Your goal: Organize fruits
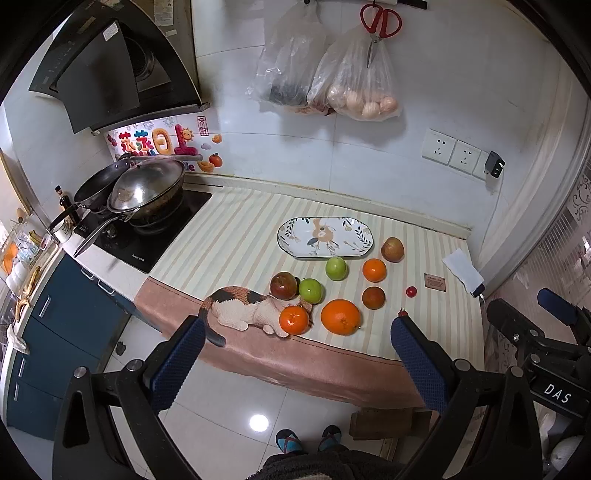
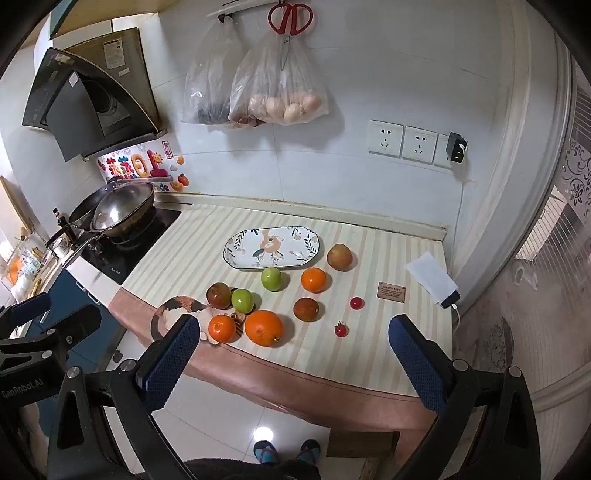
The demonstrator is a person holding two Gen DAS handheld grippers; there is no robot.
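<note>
Striped cloth over counter, pink hem toward floor. Oval plate near back wall, nothing on it. Fruit spread in front of plate: green apple just beside its front rim, red-yellow apple off its right end, small orange between those two and slightly nearer. Closer in, dark apple touching second green apple; another dark fruit apart to the right. At cloth's near edge, big orange and smaller orange, the smaller one against head of toy cat (calico, lying flat). Two cherry tomatoes further right, well apart from the rest. Brown card and white packet by right edge.

Left gripper held out over floor before counter, blue pads spread wide, gripping nothing. Right gripper likewise: pads far apart, empty, short of cloth.

Wok with glass lid on stove at left, hood above. Two plastic bags and red scissors hanging on wall; sockets to the right. Slippered feet on tile below.
</note>
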